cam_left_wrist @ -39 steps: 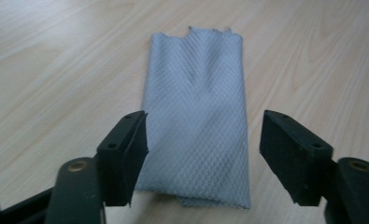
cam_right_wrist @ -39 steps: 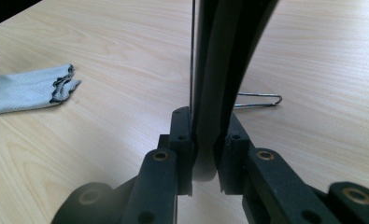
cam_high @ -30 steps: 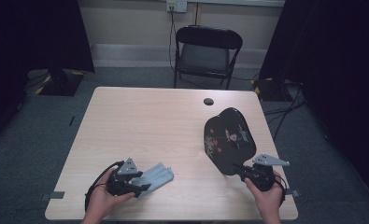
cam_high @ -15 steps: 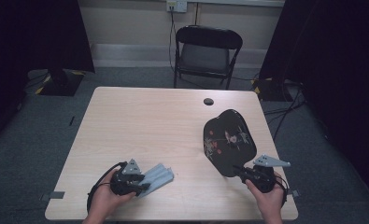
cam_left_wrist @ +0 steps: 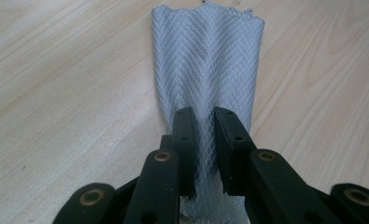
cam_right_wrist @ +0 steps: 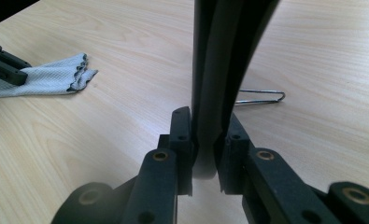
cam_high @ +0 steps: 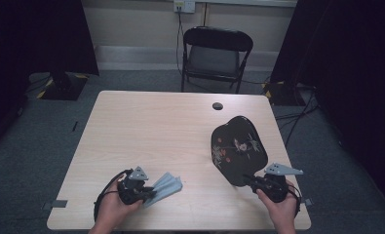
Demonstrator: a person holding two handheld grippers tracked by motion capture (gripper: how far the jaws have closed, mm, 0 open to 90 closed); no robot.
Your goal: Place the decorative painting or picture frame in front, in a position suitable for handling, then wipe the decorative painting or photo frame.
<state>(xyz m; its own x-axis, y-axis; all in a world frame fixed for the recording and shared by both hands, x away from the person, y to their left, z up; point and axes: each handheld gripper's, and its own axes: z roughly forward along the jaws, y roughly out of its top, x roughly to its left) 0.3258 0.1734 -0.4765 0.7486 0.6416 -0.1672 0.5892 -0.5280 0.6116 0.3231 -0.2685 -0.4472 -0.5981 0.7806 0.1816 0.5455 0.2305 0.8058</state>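
Left gripper (cam_left_wrist: 203,121): jaws just closed, pinching the near end of a folded grey cloth (cam_left_wrist: 205,60) lying flat on the table (cam_high: 170,126), front left | Right gripper (cam_right_wrist: 204,123): jaws clamped on the near rim of a black tray (cam_high: 239,151), front right

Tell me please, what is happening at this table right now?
A person works at a wooden table with a gripper in each hand. The left gripper has just been closing and is now shut on a folded grey mesh cloth that lies flat near the front edge. The right gripper is shut on the rim of a black lacquered tray with a painted bird and plants, holding it tilted up off the table. A thin wire stand lies behind the tray.
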